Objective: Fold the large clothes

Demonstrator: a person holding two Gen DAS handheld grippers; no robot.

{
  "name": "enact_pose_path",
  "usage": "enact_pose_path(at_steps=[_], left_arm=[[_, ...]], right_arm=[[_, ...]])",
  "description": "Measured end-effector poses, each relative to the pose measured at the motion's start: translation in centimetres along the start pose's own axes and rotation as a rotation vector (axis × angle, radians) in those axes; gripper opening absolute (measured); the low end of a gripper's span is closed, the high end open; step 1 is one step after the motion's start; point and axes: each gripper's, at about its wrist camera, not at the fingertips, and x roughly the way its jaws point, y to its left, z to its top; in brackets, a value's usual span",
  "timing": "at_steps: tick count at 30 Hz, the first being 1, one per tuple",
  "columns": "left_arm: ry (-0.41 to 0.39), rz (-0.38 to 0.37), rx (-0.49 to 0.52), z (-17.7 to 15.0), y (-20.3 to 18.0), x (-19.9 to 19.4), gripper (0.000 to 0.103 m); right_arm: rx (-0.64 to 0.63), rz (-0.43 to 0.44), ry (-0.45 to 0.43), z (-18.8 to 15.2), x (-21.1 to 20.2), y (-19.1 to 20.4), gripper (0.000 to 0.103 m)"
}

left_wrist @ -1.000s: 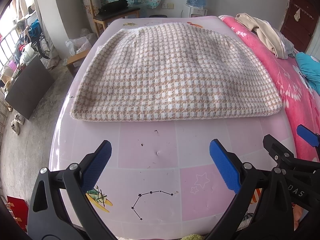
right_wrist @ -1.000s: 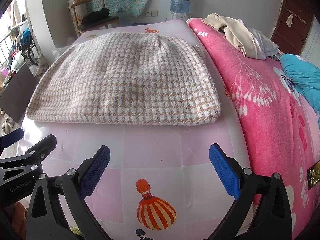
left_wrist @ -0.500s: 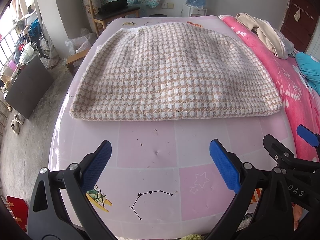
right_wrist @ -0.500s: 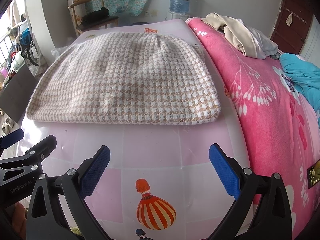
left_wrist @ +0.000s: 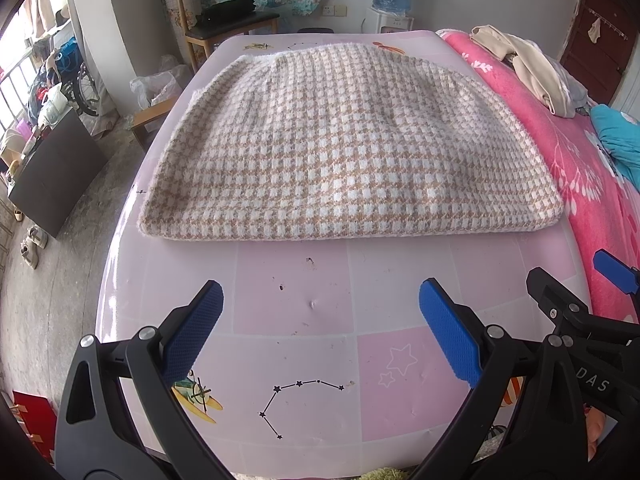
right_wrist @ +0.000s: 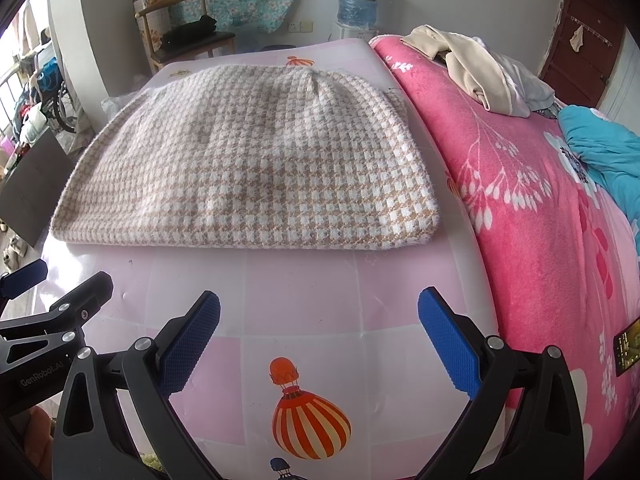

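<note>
Beige-and-white houndstooth knit garment (left_wrist: 344, 148) lies folded flat on pink mat (left_wrist: 304, 312)

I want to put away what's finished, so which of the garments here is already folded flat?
The beige-and-white houndstooth knit on the pink mat; the cream clothes and the teal one lie crumpled on the pink blanket.

Left wrist view: right gripper (left_wrist: 616, 276) cut off at the right edge, only 1 blue pad fully visible. Right wrist view: left gripper (right_wrist: 24, 280) clipped at the left edge. Checked garment's (left_wrist: 344, 148) underside and inner layers hidden. Phone (right_wrist: 628, 344) screen unreadable.
</note>
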Motion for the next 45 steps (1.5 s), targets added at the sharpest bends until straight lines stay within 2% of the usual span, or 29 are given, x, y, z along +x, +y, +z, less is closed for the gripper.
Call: enact_pose_path(at_steps=[45], left_arm=[[-0.006, 0.004, -0.013, 0.34, 0.26, -0.40, 0.095]], right_arm=[[-0.001, -0.004, -0.004, 0.11, -0.18, 0.13, 0.097]])
